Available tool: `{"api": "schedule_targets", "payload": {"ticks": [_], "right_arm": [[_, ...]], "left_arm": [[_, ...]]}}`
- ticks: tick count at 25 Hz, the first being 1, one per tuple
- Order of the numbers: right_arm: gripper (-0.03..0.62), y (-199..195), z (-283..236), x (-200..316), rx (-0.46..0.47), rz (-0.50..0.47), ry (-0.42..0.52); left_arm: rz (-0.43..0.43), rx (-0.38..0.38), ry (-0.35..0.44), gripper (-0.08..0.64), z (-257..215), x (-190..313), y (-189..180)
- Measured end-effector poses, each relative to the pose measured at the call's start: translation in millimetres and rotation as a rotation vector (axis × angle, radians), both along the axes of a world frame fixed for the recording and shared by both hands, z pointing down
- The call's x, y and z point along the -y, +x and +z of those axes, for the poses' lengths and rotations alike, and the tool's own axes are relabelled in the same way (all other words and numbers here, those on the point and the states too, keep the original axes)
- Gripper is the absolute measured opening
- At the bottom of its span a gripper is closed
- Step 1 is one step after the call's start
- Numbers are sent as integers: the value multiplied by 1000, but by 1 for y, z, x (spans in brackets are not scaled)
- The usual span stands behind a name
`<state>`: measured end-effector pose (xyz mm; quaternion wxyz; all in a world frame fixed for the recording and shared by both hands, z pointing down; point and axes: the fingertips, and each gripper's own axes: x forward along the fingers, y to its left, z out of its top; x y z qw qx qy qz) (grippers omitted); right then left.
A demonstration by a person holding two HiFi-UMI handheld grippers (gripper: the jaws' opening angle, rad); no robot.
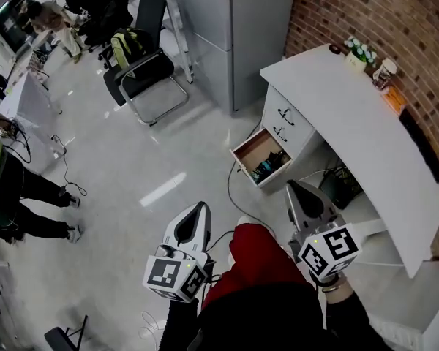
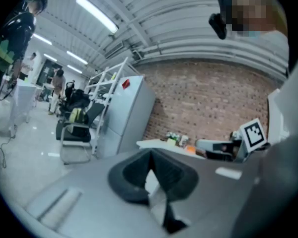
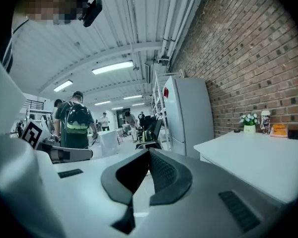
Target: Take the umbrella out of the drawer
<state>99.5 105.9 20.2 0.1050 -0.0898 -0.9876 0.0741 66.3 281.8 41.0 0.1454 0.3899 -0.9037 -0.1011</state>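
In the head view the white desk [image 1: 351,115] stands against the brick wall, and its bottom drawer [image 1: 249,146] is pulled open. A dark, teal-tinged bundle [image 1: 269,165] lies inside; I cannot tell whether it is the umbrella. My left gripper [image 1: 203,205] hangs over the floor, well short of the drawer, jaws shut and empty. My right gripper [image 1: 291,184] is nearer, just below and right of the drawer, also shut on nothing. The left gripper [image 2: 151,151] and the right gripper [image 3: 149,150] each show their pads pressed together in their own views.
A black chair [image 1: 143,64] with a yellow-green bag stands far left of a grey cabinet [image 1: 227,28]. A cable [image 1: 231,185] runs over the floor by the drawer. A person [image 1: 14,189] stands at the left. A small plant [image 1: 358,53] sits on the desk's far end.
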Motion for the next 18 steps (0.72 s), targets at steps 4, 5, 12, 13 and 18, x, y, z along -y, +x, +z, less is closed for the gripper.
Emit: {"api": "schedule_targets", "payload": {"ticks": [4,5,12,13,18], "right_arm": [[-2,-25,4,5,13,18,0],[-3,-32,6,7,14,23,0],[-2,-83,18,35,26,114,-26],[-2,-91,20,41,29,123,-15],[-2,-127,31,76,39,221,15]], "left_arm": [[2,8,9,3,1,0,-20],[9,9,6,3,2,2,-26],[83,-4,-44,3,20,28,-93],[96,-5,-50,3,23,34,-105],[195,16,-84,3,40,70,-158]]}}
